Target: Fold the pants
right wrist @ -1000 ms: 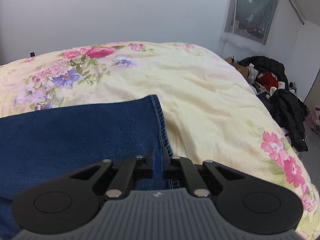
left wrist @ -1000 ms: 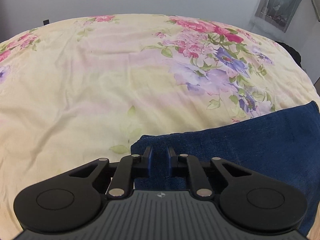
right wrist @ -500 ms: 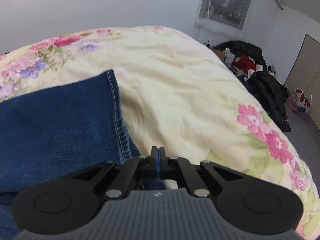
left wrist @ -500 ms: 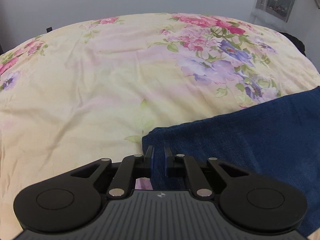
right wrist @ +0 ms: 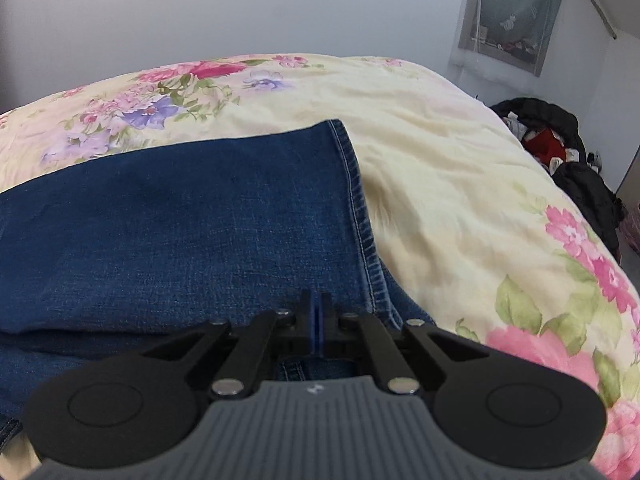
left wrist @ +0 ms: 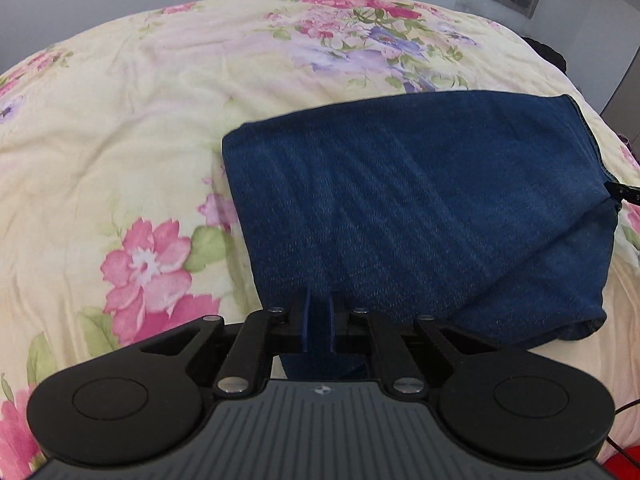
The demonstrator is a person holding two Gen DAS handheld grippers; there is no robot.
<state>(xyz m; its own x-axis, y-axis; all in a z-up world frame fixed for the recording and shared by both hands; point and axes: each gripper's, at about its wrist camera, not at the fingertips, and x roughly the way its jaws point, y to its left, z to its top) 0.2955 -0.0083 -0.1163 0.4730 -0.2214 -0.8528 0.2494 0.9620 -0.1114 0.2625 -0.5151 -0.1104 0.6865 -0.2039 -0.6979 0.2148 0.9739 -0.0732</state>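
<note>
Dark blue denim pants [left wrist: 420,208] lie folded over on a floral bedspread [left wrist: 120,128]. My left gripper [left wrist: 319,320] is shut on the near left edge of the pants, with denim pinched between its fingers. My right gripper [right wrist: 316,320] is shut on the pants [right wrist: 180,220] near the stitched hem edge at the right end. The right gripper's tip also shows at the far right of the left wrist view [left wrist: 624,192], where it holds the fabric raised and taut.
The pale yellow bedspread [right wrist: 460,184] with pink and purple flowers fills both views. A pile of dark and red clothes [right wrist: 560,152] lies beside the bed at the right. A plain wall and a curtained window [right wrist: 516,12] stand behind.
Both grippers have lifted their held edges and drawn them toward me. Much more of the pants now shows in the left view, stretched between the two grippers.
</note>
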